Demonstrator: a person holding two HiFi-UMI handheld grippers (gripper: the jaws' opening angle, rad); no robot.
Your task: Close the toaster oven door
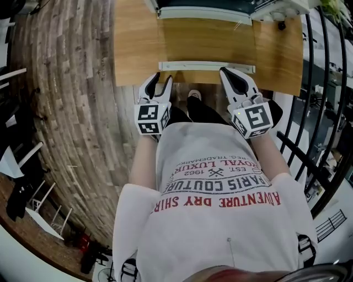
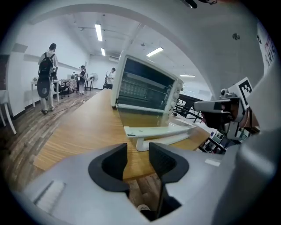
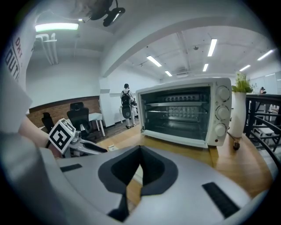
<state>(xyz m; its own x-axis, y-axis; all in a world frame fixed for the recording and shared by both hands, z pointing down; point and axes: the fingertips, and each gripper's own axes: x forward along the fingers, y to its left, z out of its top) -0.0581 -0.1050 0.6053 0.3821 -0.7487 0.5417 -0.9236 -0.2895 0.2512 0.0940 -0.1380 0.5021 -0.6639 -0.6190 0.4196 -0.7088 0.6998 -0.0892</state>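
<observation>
Head view: toaster oven [image 1: 209, 7] at the table's [image 1: 135, 49] far edge, mostly cut off by the frame. Its door [image 1: 207, 39] is fully open and lies flat toward the near edge, with the handle [image 1: 207, 67] foremost. Left gripper [image 1: 159, 82]: jaws a little apart, nothing between them, tips over the near edge just short of the handle's left end. Right gripper [image 1: 236, 82]: pads meeting at the tips, empty, just beside the handle's right end. Task judged not begun. Recommended method: bring a gripper under the handle or the door's front lip, lift along the hinge arc, and press home at the top. Pushing evenly from both ends should keep the door from twisting, and a slow finish should avoid shoving the light oven back. Left gripper view adds a side-on handle [image 2: 162, 131] raised on posts above the glass. Right gripper view adds the open cavity with wire rack [image 3: 175, 112] and the control knobs [image 3: 221, 112], which the head view does not show.
</observation>
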